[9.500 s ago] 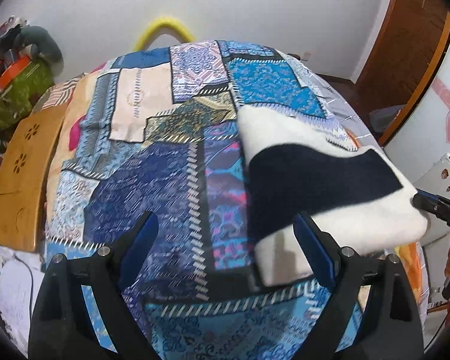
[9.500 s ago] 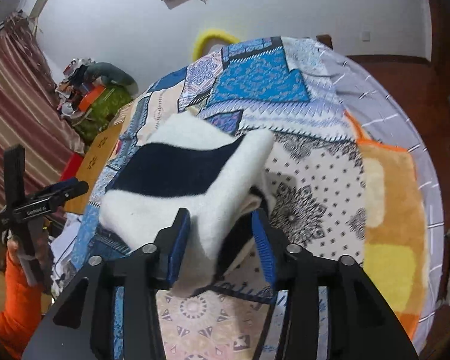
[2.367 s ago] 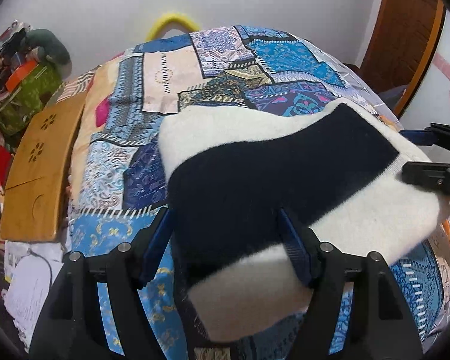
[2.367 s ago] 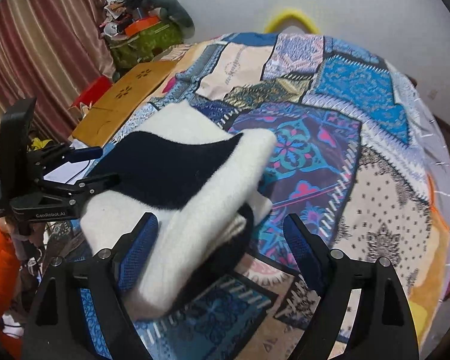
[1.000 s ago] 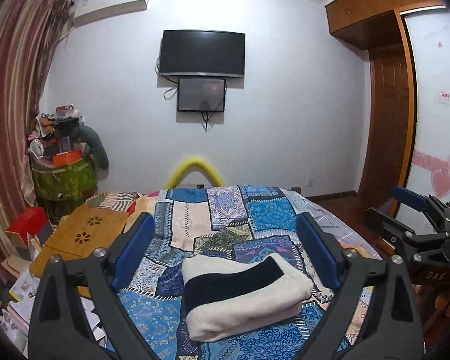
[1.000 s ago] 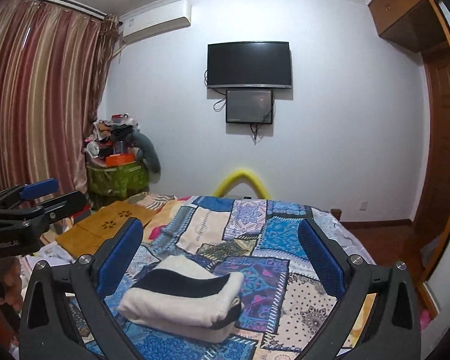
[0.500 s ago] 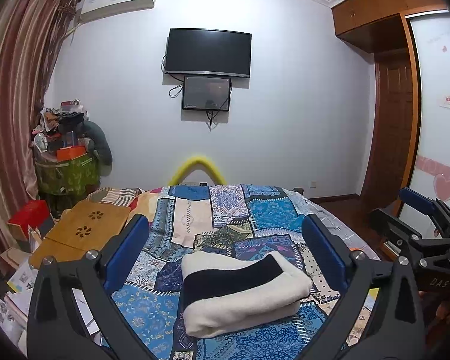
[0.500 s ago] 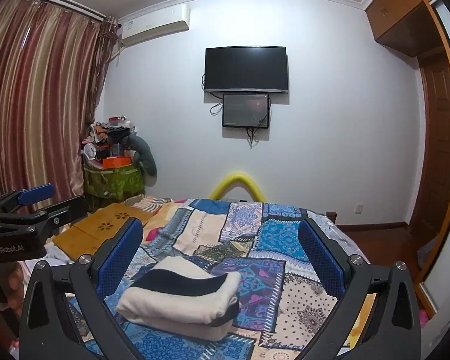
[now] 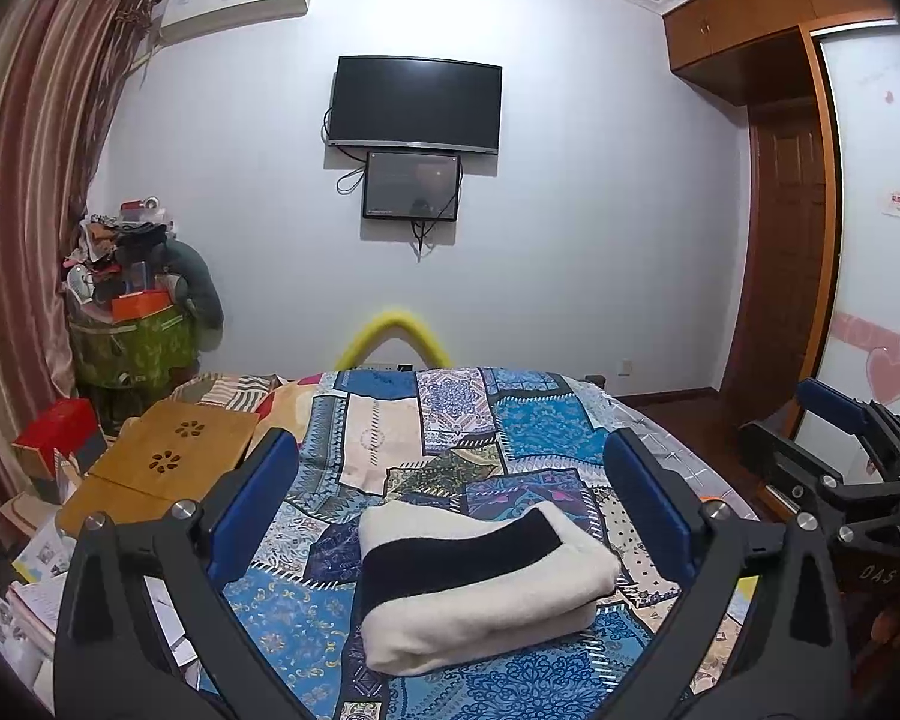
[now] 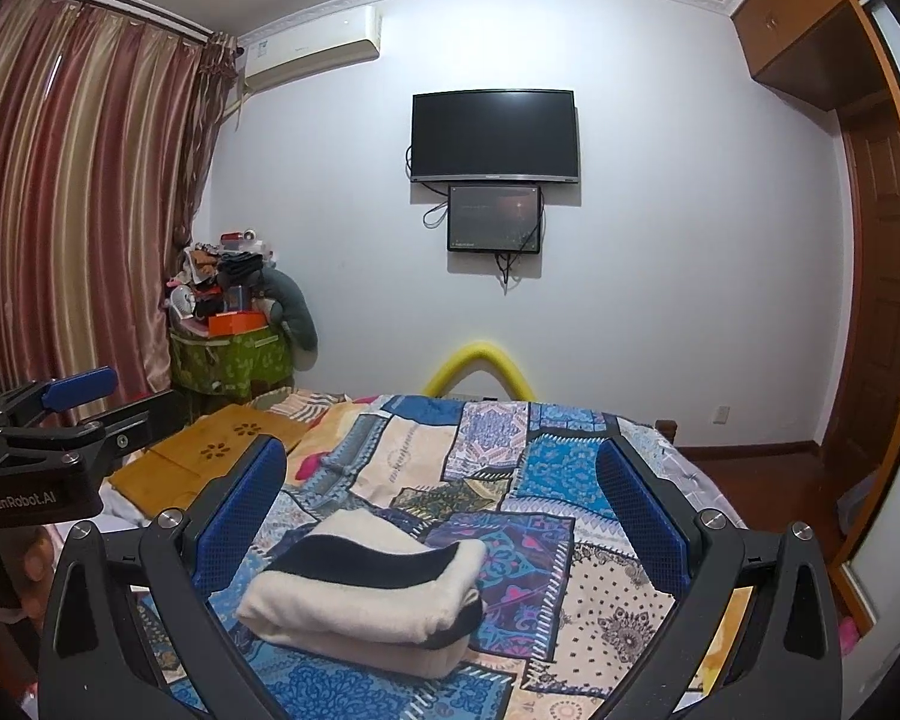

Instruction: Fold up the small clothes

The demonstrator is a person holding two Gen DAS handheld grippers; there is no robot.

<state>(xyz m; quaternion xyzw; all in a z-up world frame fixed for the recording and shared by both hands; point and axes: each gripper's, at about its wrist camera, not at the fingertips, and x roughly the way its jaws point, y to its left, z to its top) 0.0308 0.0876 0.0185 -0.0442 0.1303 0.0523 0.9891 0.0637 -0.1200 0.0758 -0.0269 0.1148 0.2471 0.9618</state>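
A cream and navy garment (image 9: 480, 582) lies folded into a thick bundle on the patchwork bedspread (image 9: 528, 432), also seen in the right wrist view as the folded garment (image 10: 366, 594) on the bedspread (image 10: 570, 468). My left gripper (image 9: 450, 498) is open, raised well back from the bundle, nothing between its blue pads. My right gripper (image 10: 441, 498) is open too and holds nothing. The right gripper's body shows at the right edge (image 9: 840, 468) of the left wrist view; the left gripper's body (image 10: 48, 438) shows at the left of the right wrist view.
A wooden lap tray (image 9: 168, 462) lies at the bed's left side, with a green bin of clutter (image 9: 132, 336) behind it. A television (image 9: 414, 105) hangs on the far wall. A yellow foam arch (image 9: 393, 339) stands behind the bed. Wooden door and wardrobe (image 9: 786, 276) on the right.
Both grippers have let go of the garment, opened wide and drawn up and back from the bed. In the last half second the views barely shift; the bundle rests still.
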